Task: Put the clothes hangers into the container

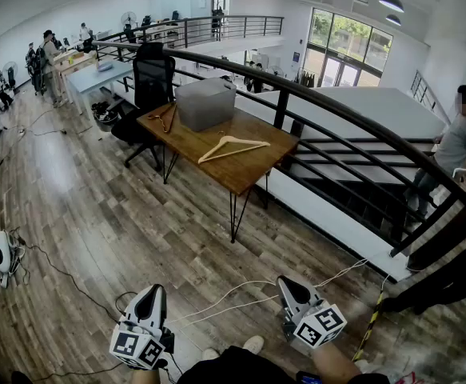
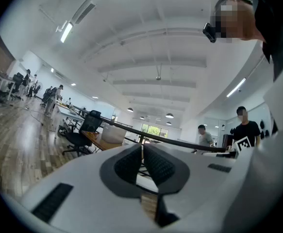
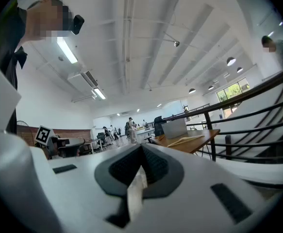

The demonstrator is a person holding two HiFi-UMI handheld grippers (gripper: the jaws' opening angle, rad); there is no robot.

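Down low, left gripper (image 1: 155, 290) and right gripper (image 1: 285, 282) level, both clenched empty (table (image 1: 244, 169) well ahead)

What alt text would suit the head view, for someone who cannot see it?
A wooden table stands across a plank floor beside a black railing, bearing a grey container, a pale hanger in front of it and a darker hanger to its left. At the bottom edge, the left gripper and right gripper are held low, jaws shut and empty.
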